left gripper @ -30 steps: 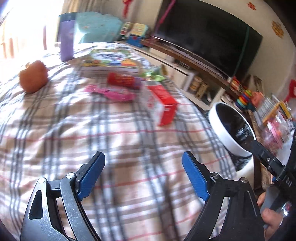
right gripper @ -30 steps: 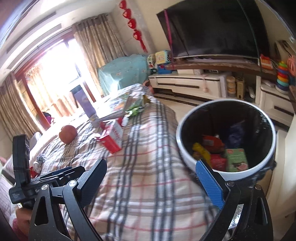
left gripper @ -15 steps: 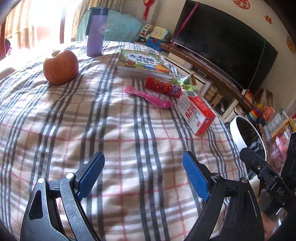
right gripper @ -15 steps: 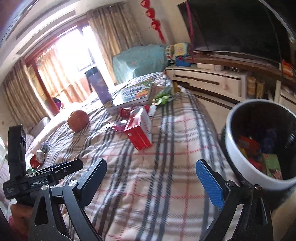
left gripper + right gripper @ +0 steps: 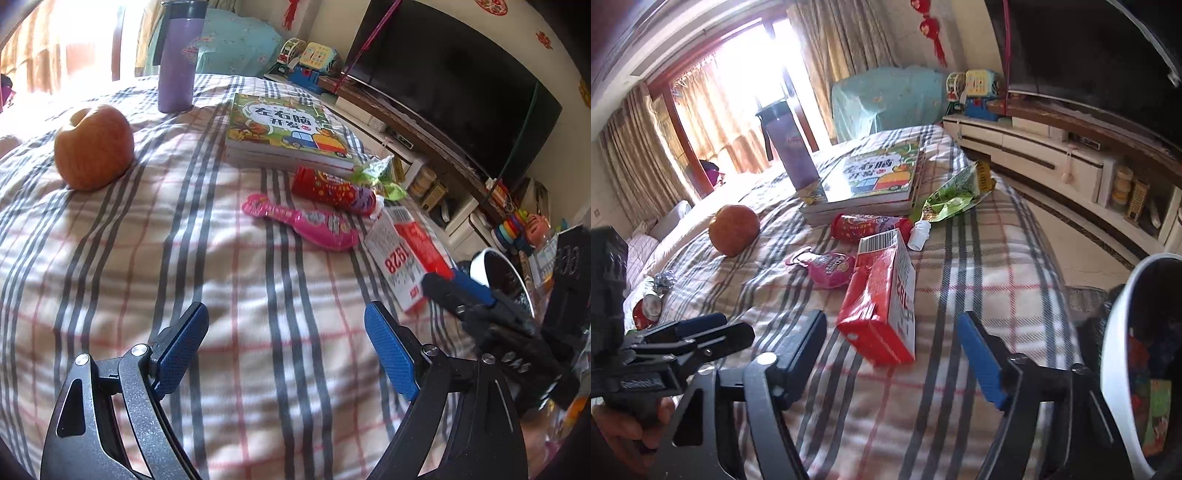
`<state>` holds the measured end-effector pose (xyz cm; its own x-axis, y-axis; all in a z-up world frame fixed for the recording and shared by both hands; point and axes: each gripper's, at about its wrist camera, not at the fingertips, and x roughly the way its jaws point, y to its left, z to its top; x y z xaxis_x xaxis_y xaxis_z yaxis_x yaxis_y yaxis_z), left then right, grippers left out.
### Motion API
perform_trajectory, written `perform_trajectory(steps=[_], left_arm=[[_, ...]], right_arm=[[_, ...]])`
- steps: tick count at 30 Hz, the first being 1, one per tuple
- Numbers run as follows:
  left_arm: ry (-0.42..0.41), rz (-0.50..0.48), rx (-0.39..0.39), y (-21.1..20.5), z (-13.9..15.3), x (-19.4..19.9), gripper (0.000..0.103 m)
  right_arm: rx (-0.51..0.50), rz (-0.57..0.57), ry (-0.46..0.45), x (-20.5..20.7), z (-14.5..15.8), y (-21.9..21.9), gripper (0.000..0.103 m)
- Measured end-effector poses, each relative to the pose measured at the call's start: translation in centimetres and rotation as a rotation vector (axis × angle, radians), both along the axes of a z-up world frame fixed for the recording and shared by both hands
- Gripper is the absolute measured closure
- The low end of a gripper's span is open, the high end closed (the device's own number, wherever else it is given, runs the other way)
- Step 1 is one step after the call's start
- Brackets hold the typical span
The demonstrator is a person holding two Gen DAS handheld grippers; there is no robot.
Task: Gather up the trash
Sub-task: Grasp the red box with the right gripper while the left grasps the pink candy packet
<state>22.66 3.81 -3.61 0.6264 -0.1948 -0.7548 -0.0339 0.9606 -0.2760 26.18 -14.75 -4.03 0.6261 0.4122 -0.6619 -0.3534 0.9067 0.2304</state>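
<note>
A red and white carton (image 5: 882, 306) lies on the plaid cloth, just ahead of my open right gripper (image 5: 890, 354); it also shows in the left wrist view (image 5: 404, 264). Behind it lie a pink wrapper (image 5: 831, 269), a red snack pack (image 5: 868, 227), a small white bottle (image 5: 918, 234) and a green wrapper (image 5: 955, 195). My left gripper (image 5: 286, 350) is open and empty over bare cloth. The white bin (image 5: 1123, 354) with trash inside stands at the right.
An apple (image 5: 94, 147), a purple flask (image 5: 177, 59) and picture books (image 5: 284, 129) sit further back. A crushed can (image 5: 646, 312) and foil ball (image 5: 663, 282) lie at the left. A TV cabinet (image 5: 1052, 162) runs along the right wall.
Both grippers have swung left from the bin toward the table's trash. The carton now lies close in front of the right gripper. Both stay open.
</note>
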Motion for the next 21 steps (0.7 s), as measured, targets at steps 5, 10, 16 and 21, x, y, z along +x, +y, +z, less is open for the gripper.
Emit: perform_trajectory(steps=[5,10,16,21], left_arm=[[-0.015,-0.012,-0.001,-1.1,0.6,2.5,0.015],[0.002,0.011,0.021,-2.7,0.0,5.6,0.015],[0.066,0.058,0.040,-4.0,-1.3,9.4,0.015],[0.066,0.073,0.131,-4.9,-2.7,10.1,0.026]], right_arm=[[0.057,-0.025,0.034,0.4,-0.7,-1.6,0.072],[0.147,-0.089,0.017,-2.3,-0.2,-4.9,0.072],[0.191,-0.122,0.019,-5.1,0.0,-7.1,0.072],[0.200,-0.125,0.013,-6.4,0.3,-7.6,0.072]])
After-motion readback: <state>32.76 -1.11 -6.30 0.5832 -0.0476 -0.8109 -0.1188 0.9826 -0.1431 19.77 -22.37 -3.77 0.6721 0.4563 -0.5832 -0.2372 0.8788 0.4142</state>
